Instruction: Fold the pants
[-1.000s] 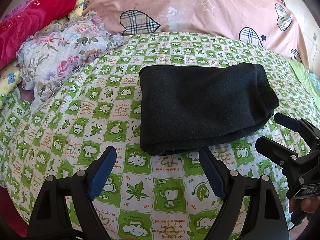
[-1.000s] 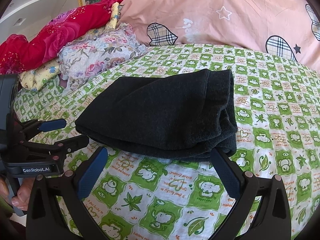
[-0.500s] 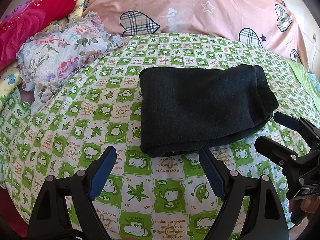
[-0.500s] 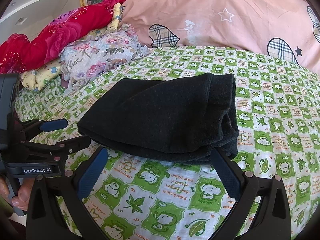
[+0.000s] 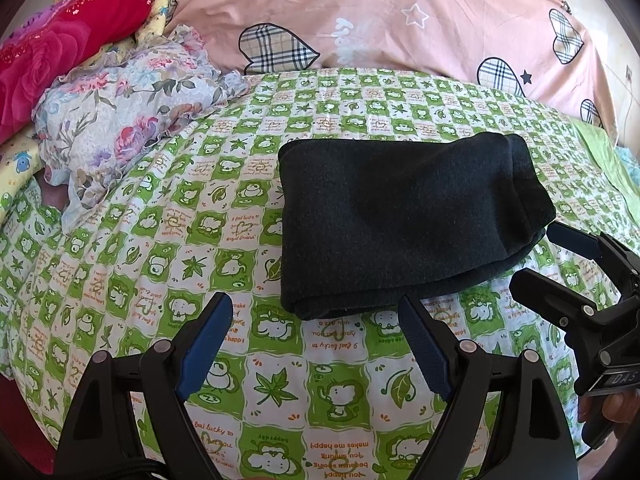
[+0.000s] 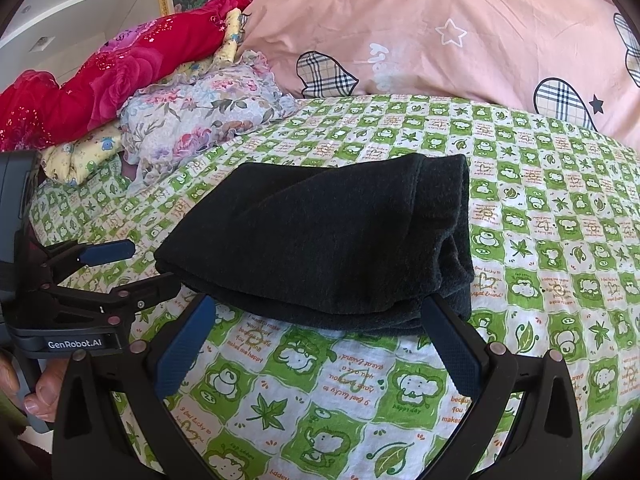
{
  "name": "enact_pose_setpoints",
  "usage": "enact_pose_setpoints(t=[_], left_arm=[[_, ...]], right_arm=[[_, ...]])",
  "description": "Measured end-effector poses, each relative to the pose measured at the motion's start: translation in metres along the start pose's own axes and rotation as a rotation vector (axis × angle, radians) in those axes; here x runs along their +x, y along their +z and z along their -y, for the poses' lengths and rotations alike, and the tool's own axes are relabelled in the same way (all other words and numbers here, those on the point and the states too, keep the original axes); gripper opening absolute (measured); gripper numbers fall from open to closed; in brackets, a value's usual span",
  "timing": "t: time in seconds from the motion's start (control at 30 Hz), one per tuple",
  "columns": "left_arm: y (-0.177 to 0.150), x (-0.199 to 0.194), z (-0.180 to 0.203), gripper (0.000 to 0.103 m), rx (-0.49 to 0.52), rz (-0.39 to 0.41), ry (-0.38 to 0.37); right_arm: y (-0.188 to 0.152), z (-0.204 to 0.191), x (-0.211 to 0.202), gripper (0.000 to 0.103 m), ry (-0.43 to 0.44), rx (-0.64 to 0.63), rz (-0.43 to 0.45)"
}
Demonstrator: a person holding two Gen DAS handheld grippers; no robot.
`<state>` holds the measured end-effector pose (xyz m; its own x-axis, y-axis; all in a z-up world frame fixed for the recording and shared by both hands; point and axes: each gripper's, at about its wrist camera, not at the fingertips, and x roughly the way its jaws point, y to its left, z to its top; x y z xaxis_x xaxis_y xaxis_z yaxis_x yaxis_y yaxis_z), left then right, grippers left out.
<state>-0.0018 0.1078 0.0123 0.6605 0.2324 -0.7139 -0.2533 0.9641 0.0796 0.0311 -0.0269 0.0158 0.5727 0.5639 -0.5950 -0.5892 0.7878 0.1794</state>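
Observation:
The dark charcoal pants [image 5: 404, 220] lie folded into a thick rectangle on the green-and-white patterned bed sheet [image 5: 168, 240]; they also show in the right wrist view [image 6: 332, 240]. My left gripper [image 5: 316, 320] is open and empty, just short of the pants' near edge. My right gripper [image 6: 320, 320] is open and empty, its fingertips at the pants' near edge. Each gripper shows in the other's view: the right gripper [image 5: 540, 256] at the pants' right end, the left gripper [image 6: 148, 264] at their left corner, both open.
A large pink pillow with plaid hearts [image 5: 380, 20] lies across the back of the bed. A floral cloth [image 5: 120, 120], a red rose-print blanket [image 5: 60, 52] and a yellow cloth [image 6: 80, 152] are piled at the back left. The sheet's near edge drops off below the grippers.
Both views have drawn back and slightly down from the pants, which sit a little higher in the frame. The pants have not moved and both grippers stay open.

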Motion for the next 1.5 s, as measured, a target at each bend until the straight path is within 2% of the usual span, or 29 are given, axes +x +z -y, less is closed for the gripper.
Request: enact_pose_setpoints(t=[1.5], left_arm=[[0.014,0.001,-0.002,0.085,0.011,0.015,0.012]], right_arm=[[0.017,0.001,-0.008,0.102,-0.006,-0.002,0.035]])
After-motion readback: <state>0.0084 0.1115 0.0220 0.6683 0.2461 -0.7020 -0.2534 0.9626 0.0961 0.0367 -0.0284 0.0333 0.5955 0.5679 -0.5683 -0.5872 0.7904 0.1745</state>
